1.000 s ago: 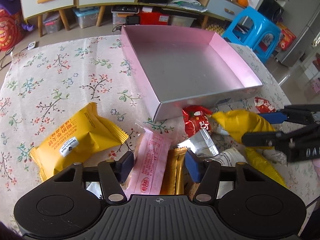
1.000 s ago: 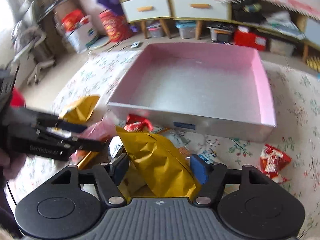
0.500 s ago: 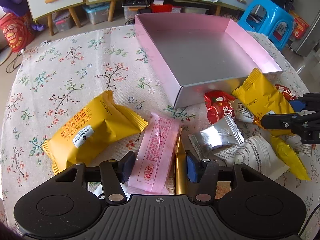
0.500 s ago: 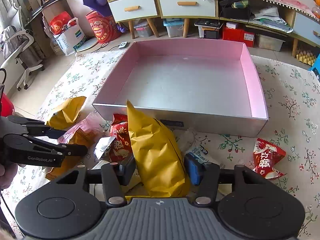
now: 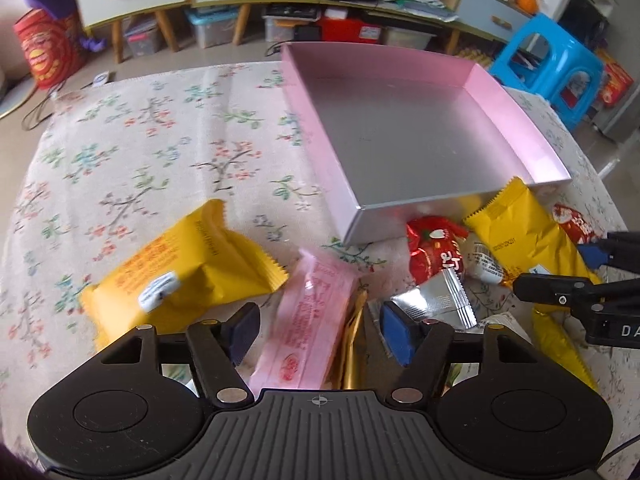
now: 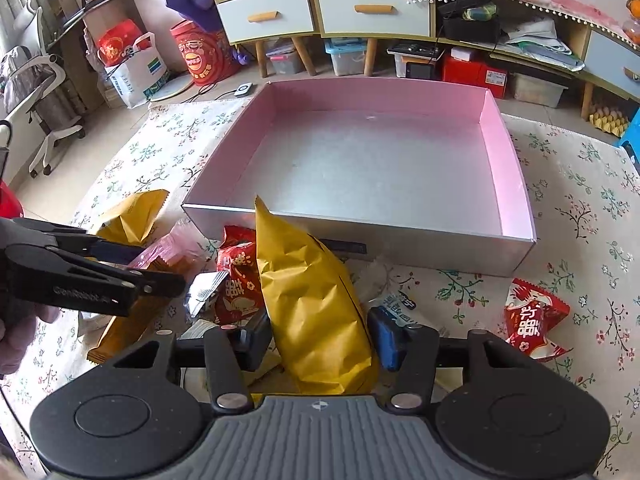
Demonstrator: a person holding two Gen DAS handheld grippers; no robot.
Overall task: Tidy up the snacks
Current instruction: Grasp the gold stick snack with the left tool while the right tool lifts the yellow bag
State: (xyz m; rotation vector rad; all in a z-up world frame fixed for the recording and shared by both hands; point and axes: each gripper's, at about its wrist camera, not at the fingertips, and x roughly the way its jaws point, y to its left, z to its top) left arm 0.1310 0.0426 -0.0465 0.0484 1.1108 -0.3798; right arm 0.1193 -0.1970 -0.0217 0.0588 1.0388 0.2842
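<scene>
An empty pink box (image 5: 400,128) stands on the flowered tablecloth (image 5: 140,148); it also shows in the right wrist view (image 6: 360,168). My left gripper (image 5: 318,332) is open, its pads either side of a pink snack packet (image 5: 312,320) and a gold packet (image 5: 354,344). A yellow packet (image 5: 184,272) lies to its left. My right gripper (image 6: 316,338) is shut on a long yellow packet (image 6: 316,304), tilted up toward the box's front wall. Red packets (image 6: 236,280) and a silver packet (image 5: 440,300) lie between the grippers.
A lone red packet (image 6: 532,320) lies right of my right gripper. Behind the table are drawers on legs (image 6: 312,12), storage bins (image 6: 344,56), a blue stool (image 5: 548,60) and an office chair (image 6: 36,100).
The left gripper's pads have spread wider around the pink packet. The right gripper still holds the yellow packet, which has risen a little toward the box wall.
</scene>
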